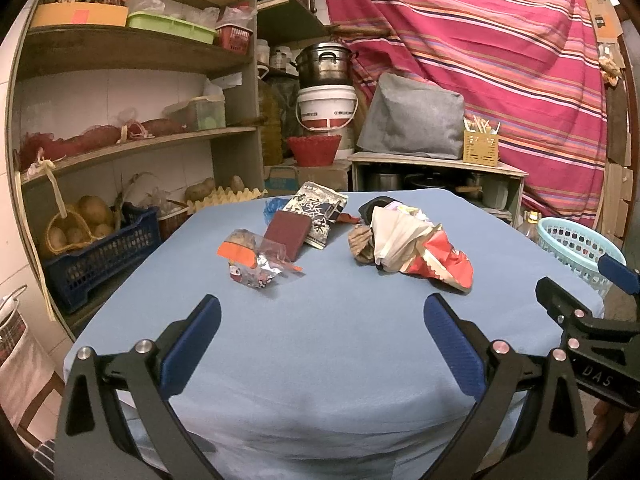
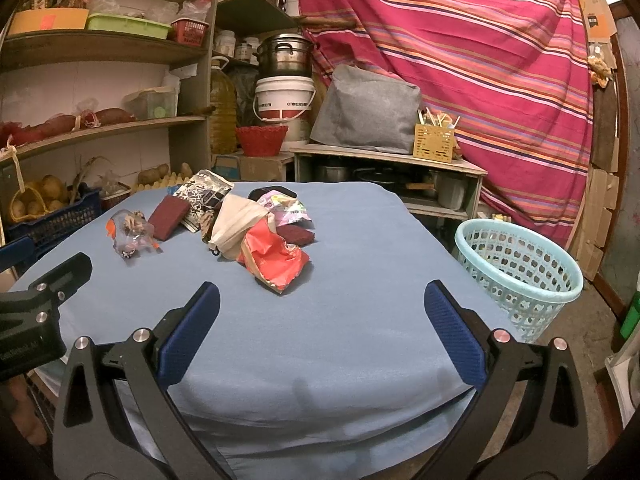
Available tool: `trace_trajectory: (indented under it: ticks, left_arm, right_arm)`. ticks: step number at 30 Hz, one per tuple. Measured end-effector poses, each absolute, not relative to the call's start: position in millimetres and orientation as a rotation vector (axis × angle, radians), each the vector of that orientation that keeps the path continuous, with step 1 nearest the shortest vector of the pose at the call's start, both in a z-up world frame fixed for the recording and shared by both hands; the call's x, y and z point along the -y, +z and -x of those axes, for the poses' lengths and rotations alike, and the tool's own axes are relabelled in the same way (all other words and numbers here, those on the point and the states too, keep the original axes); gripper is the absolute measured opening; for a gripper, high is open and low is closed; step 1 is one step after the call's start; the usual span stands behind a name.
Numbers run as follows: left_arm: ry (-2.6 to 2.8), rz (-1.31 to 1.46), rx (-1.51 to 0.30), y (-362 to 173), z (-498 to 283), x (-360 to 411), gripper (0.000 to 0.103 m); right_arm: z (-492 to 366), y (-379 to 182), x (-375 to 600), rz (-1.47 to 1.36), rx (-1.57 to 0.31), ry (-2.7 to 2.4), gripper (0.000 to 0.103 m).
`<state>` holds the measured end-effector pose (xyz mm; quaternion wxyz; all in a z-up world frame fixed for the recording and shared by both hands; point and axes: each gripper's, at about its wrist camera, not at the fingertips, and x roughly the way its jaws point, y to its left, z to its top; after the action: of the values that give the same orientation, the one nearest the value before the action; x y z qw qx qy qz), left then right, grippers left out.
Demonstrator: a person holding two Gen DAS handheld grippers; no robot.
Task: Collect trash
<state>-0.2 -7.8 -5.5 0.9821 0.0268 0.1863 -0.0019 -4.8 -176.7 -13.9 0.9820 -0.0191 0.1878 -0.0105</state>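
L gripper (image 1: 322,344) and R gripper (image 2: 322,340): both tongs spread wide, nothing held, over near edge of table (image 2: 360,320) w/ blue cloth. Trash toward far edge: crumpled red wrapper (image 2: 276,260) in a pile, clear foil packet (image 1: 256,260) nearer far-left corner. Light-blue basket (image 2: 520,268) on floor beside table's right edge.

Bare blue tablecloth (image 2: 340,320) fills the frame's lower half, open to approach; a trash heap (image 2: 256,232) crowds its upper centre, a pale-blue basket (image 2: 520,264) standing at right.
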Motion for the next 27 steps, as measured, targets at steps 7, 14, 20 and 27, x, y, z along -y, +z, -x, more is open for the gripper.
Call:
trace_trajectory:
  ticks: [7, 14, 20, 27]
  left_arm:
    - [-0.006, -0.052, -0.379, -3.4, -3.8, 3.2, 0.099]
    - [-0.006, -0.055, -0.381, -4.0, -5.4, 1.9, 0.099]
    - [-0.005, -0.051, -0.386, -5.6, -10.1, -4.4, 0.099]
    - [-0.004, -0.055, -0.378, -4.8, -4.1, 3.9, 0.099]
  right_arm:
    - [4.9, -13.5, 176.4, 0.041, -0.379, -0.022, 0.099]
    - [4.9, -13.4, 177.5, 0.041, -0.381, -0.021, 0.099]
    - [6.1, -12.5, 180.7, 0.04, -0.383, -0.021, 0.099]
    - [5.6, -13.5, 178.8, 0.042, -0.381, -0.022, 0.099]
